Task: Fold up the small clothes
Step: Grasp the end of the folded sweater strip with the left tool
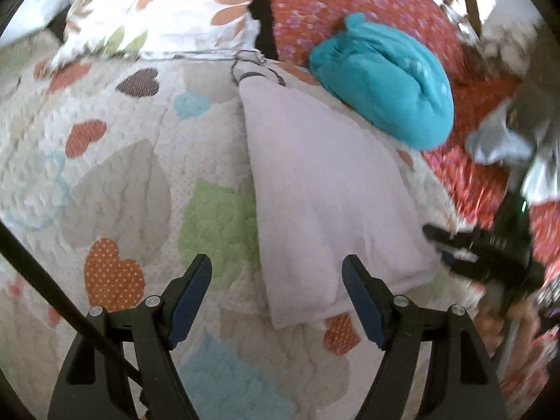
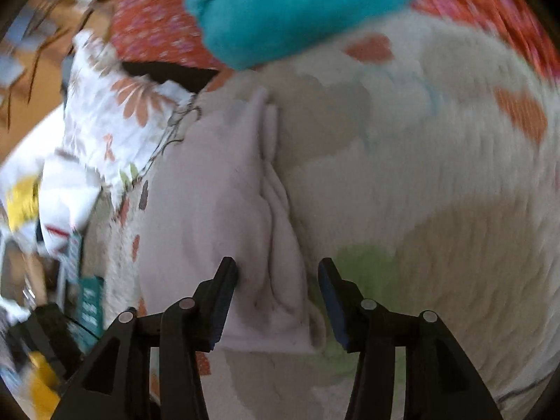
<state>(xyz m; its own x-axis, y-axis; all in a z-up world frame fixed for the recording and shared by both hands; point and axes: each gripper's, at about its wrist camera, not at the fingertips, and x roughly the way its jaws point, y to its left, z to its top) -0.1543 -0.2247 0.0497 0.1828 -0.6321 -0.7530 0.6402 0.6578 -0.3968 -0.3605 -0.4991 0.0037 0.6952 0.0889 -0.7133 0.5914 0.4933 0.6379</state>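
Soft and bumpy, the heart quilt [image 1: 115, 161] covers the bed, with coloured heart patches sewn on it. On the quilt lies the small pale pink garment [image 1: 322, 189], already folded into a long shape. I cannot tell what kind of clothing it is.

Beyond the pink garment sits a teal cloth bundle [image 1: 381, 80], touching its far edge. Behind the bundle is a red flowered blanket [image 1: 332, 3], and beside that a white pillow with orange flowers [image 1: 157, 10].

The left gripper [image 1: 276, 297] hangs over the near end of the pink garment with its fingers spread wide, holding nothing. The right gripper [image 2: 278, 306] is also spread wide, with the garment's wrinkled near edge lying between its fingers, not pinched.

I think the pink garment is light, soft and floppy. It will sag if lifted by one spot. The near corners look like the best places to pinch.
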